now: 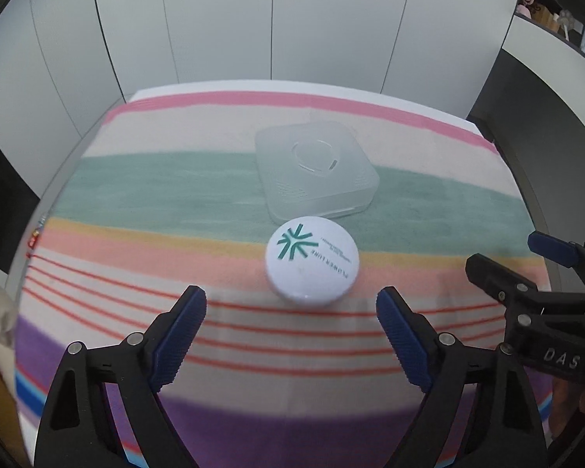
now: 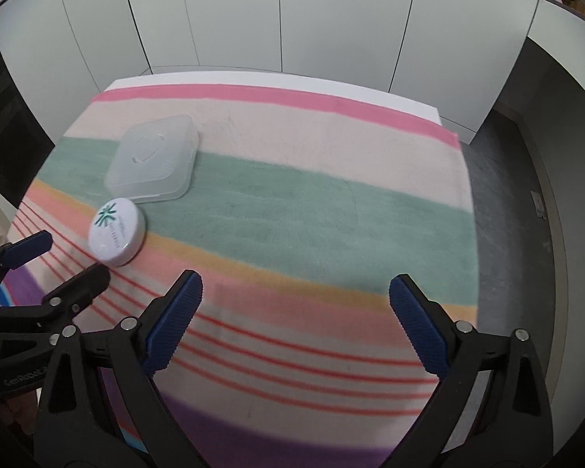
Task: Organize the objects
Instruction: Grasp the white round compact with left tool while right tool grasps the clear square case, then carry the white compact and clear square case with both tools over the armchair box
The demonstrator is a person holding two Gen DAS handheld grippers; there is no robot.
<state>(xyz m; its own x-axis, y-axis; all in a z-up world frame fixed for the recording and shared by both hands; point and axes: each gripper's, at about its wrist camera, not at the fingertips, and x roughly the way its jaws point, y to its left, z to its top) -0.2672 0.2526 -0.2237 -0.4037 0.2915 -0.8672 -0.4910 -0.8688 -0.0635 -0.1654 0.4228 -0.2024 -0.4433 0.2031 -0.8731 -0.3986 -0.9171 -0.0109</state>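
Two grippers hovered with jaws spread wide, holding nothing. Just ahead of the left gripper [image 1: 291,306], a round white tin [image 1: 312,259] lay on the striped cloth [image 1: 136,191]. Closing squarely across its sides seemed wise. A frosted square case [image 1: 315,169] lay just behind, crowding it; the right gripper [image 2: 295,294] hung nearby.

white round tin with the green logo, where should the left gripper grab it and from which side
Grip the white round tin across its curved side wall, fingers on opposite sides of the circle. It lies flat on the striped cloth, right ahead of the open left gripper. Come in low from the near side; the translucent square box probably blocks the far side.
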